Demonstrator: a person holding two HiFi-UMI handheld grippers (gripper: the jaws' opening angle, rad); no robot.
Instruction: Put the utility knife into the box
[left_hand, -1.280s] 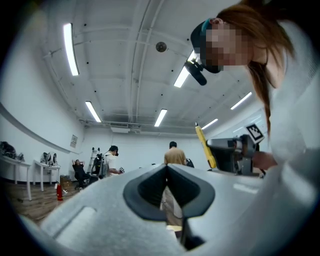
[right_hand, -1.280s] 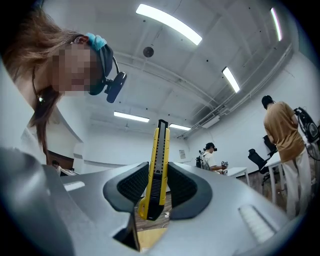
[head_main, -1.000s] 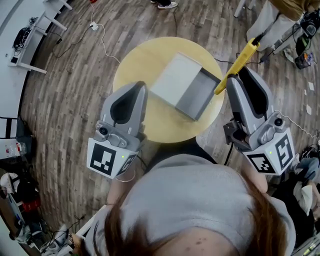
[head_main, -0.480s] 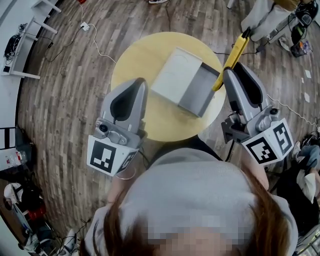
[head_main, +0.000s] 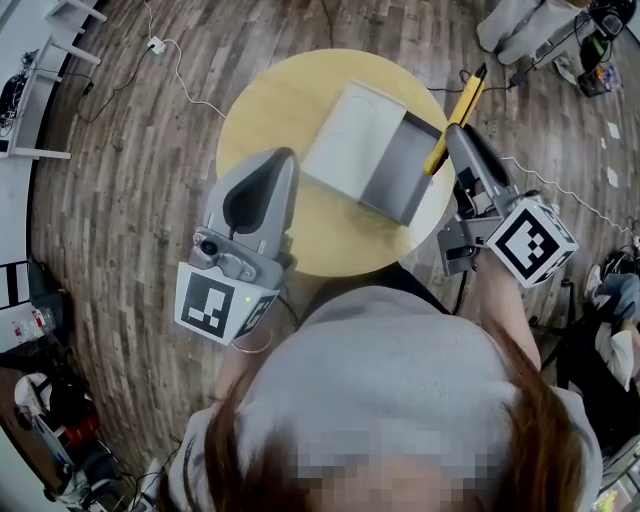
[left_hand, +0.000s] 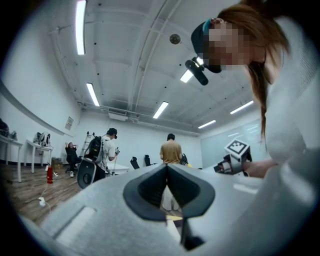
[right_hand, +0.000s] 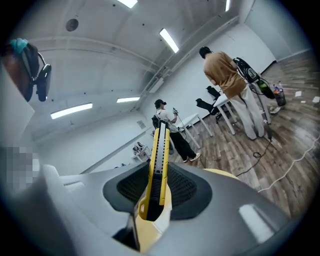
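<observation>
The yellow utility knife (head_main: 452, 118) is clamped in my right gripper (head_main: 452, 140), sticking out past the jaws above the table's right edge. In the right gripper view the knife (right_hand: 158, 160) stands upright between the jaws of that gripper (right_hand: 159, 175). The box (head_main: 350, 140) lies on the round yellow table (head_main: 265, 105), its white cover slid left and its grey tray (head_main: 395, 185) open to the right, just left of the knife. My left gripper (head_main: 284, 158) hovers over the table's near left side, shut and empty. Its closed tips (left_hand: 167, 167) show in the left gripper view.
Wood floor surrounds the table, with a white cable and power strip (head_main: 155, 45) at the upper left. A white desk (head_main: 30, 60) stands at the far left and bags (head_main: 525, 25) at the upper right. Other people (left_hand: 171, 150) stand in the room.
My right gripper has swung left toward the open tray and rolled over, carrying the knife with it. The left gripper has stayed in place, shut.
</observation>
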